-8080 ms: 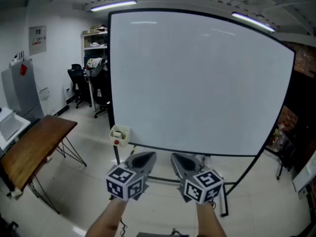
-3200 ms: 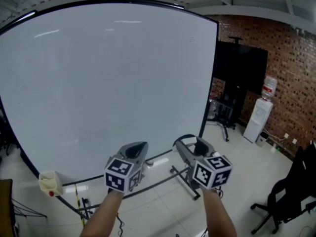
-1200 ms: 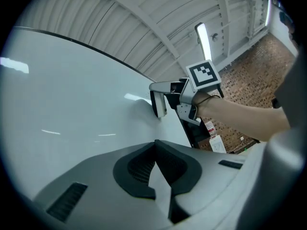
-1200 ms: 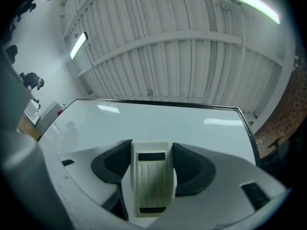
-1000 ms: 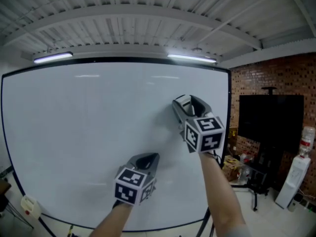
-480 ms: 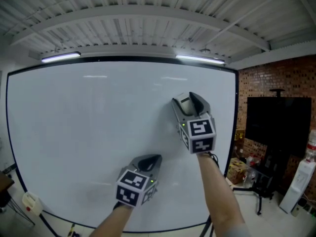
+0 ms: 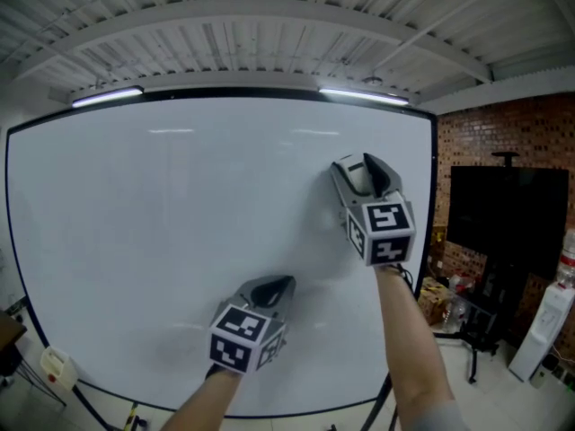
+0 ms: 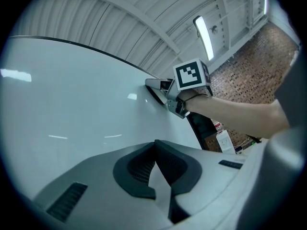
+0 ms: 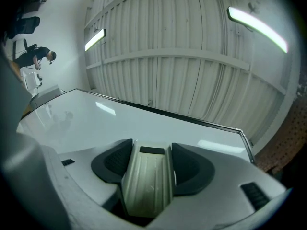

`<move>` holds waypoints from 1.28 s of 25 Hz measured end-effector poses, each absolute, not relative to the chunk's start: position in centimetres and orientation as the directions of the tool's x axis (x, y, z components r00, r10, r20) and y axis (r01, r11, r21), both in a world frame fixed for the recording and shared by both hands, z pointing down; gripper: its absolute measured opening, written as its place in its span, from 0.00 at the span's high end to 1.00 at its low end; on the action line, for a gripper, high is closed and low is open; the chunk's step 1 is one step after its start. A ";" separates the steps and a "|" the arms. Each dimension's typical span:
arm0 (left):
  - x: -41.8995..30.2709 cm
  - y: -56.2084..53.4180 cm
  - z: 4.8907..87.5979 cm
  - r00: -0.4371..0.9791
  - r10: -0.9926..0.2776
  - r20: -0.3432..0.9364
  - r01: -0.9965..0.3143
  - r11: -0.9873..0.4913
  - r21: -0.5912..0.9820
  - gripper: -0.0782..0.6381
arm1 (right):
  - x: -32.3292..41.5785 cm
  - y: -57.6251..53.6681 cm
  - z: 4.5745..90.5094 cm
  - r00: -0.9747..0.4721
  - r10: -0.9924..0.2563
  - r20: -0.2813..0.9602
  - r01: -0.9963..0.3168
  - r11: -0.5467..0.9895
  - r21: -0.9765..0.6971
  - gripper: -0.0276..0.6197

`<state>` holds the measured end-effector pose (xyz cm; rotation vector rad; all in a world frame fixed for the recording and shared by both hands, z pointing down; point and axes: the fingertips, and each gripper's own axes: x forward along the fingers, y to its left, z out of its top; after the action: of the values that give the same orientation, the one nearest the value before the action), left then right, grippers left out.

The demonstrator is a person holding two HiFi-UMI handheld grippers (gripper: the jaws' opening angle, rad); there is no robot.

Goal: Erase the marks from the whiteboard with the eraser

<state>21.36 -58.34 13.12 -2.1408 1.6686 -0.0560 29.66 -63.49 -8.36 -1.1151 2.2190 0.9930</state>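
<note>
1. Head view: the right tool (image 7: pixel 361 167) is at the upper right part of the whiteboard (image 7: pixel 162 241), its jaws clamped on the pale eraser (image 7: pixel 358 180).
2. Right gripper view: the eraser fills the gap between both pads.
3. Left gripper view: the right tool's tip lies against the whiteboard's face.
4. The left tool (image 7: pixel 274 287) is before the whiteboard's lower middle, jaws together and empty.

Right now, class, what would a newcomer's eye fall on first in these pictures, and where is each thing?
The big white whiteboard fills the head view, with no plain marks on it. High at its right side, the right gripper is clamped on a cream ribbed plastic eraser. The left gripper, shut and empty, hangs lower, near the middle.
</note>
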 end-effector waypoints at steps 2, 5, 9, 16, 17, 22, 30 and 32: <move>21.5 -58.5 13.2 0.281 -0.935 -0.219 -0.917 -0.193 -0.350 0.90 | 31.5 -64.9 -8.6 -0.539 -0.503 -0.676 -0.835 0.421 0.353 0.57; 22.0 -58.6 13.4 0.287 -0.935 -0.209 -0.915 -0.202 -0.350 0.90 | 34.8 -66.7 -8.8 -0.495 -0.538 -0.683 -0.855 0.440 0.274 0.57; 22.2 -58.7 13.5 0.291 -0.935 -0.203 -0.914 -0.208 -0.349 0.90 | 36.5 -67.8 -9.0 -0.474 -0.561 -0.679 -0.865 0.442 0.239 0.57; 22.3 -58.3 13.7 0.291 -0.935 -0.204 -0.916 -0.211 -0.342 0.90 | 35.7 -67.5 -8.5 -0.468 -0.584 -0.663 -0.869 0.441 0.226 0.57; 22.2 -58.2 13.7 0.289 -0.935 -0.203 -0.917 -0.210 -0.340 0.90 | 35.3 -67.3 -8.4 -0.474 -0.583 -0.660 -0.867 0.441 0.233 0.57; 21.6 -57.3 13.9 0.272 -0.940 -0.206 -0.924 -0.196 -0.328 0.90 | 31.9 -65.3 -7.5 -0.525 -0.562 -0.639 -0.842 0.453 0.294 0.57; 18.0 -54.6 13.6 0.216 -0.949 -0.231 -0.943 -0.142 -0.301 0.90 | 28.1 -63.2 -6.4 -0.582 -0.552 -0.597 -0.807 0.486 0.337 0.57; 16.6 -53.9 13.6 0.194 -0.952 -0.236 -0.950 -0.122 -0.286 0.90 | 28.3 -62.4 -6.3 -0.596 -0.538 -0.596 -0.791 0.519 0.322 0.57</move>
<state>16.62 -53.88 13.62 -2.1065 1.7852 -0.0070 28.27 -62.41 -6.26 -1.0906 2.3386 0.8092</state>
